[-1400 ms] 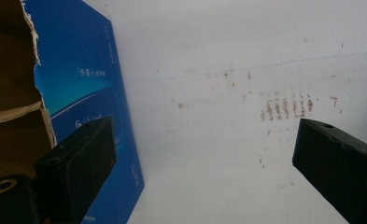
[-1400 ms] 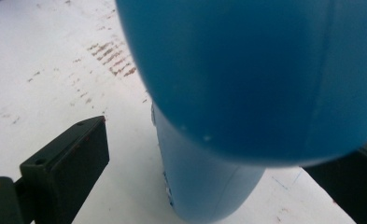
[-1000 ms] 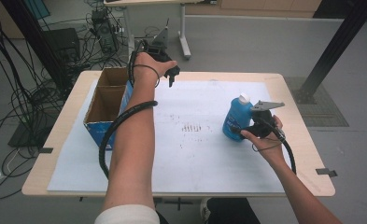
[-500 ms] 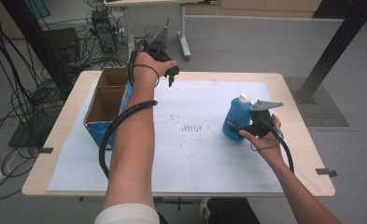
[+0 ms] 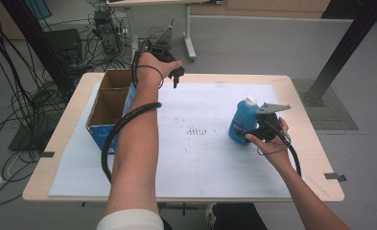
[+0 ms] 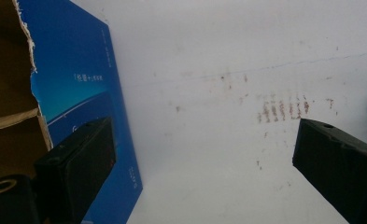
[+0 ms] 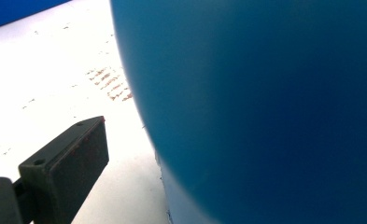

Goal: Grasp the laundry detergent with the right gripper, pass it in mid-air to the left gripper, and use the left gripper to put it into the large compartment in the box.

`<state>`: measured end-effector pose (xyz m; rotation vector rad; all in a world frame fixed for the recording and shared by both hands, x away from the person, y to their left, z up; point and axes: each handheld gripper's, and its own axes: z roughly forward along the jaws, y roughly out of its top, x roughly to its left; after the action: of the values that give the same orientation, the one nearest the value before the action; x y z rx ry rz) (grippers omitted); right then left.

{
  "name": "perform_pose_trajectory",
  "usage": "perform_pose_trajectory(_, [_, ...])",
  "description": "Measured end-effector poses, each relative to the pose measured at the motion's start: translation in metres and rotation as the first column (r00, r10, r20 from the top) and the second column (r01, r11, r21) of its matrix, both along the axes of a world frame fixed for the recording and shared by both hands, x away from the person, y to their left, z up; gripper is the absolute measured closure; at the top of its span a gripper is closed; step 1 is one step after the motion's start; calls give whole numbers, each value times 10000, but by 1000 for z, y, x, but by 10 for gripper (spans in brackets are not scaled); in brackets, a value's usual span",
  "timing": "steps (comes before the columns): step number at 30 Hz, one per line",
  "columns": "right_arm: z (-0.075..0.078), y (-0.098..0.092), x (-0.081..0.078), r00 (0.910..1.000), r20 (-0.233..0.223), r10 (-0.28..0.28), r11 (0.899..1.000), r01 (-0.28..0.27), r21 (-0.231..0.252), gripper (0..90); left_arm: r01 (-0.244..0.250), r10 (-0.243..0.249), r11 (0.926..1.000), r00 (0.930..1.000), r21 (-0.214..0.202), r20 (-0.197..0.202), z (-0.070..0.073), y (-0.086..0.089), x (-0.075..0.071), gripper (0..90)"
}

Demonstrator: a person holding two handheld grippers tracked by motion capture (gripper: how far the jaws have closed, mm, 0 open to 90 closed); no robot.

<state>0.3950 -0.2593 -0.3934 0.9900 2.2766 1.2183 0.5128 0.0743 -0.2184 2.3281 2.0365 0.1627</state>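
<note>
**Bottle at the jaws, box waiting**

Right hand-held gripper (image 5: 246, 132) is up against the blue bottle (image 5: 243, 120), which stands upright on the right part of the surface (image 5: 315, 158), white cap on top. In the right gripper view the bottle's blue wall (image 7: 265, 102) sits very close; one black jaw shows at lower left, apart from the wall, with white surface between. The other jaw is hidden. Jaws look spread around the bottle rather than clamped, but I cannot tell for sure whether the far one touches.

Left hand-held gripper (image 5: 175, 75) is held over the far edge of the surface, just beside the open cardboard box (image 5: 110, 103). Its jaws are spread wide with nothing between them; in the left gripper view the box's blue side (image 6: 83, 93) lies next to one jaw.

Progress, as a judgement: early. The bottle has not left the surface. The grip is not confirmed. Left to do: close on the bottle, lift, and probably carry it toward the box, which has two brown compartments, both seemingly empty.

Surface: pale wooden top covered by a white sheet (image 5: 205, 158), with a patch of small reddish marks (image 5: 195, 130) near the middle. Strips of dark tape at the edges.

Room: grey floor, tangled black cables (image 5: 28, 96) at left, another table's legs beyond, a dark slanted post (image 5: 344, 48) at right.
</note>
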Motion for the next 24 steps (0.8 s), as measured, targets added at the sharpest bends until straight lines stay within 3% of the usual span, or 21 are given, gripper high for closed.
perform_pose_trajectory(24, [2, 1, 0, 9999, 125, 3, 10000, -1, -98, 19, 8, -8, 10000, 10000, 55, -11, 0, -1, 2, 67])
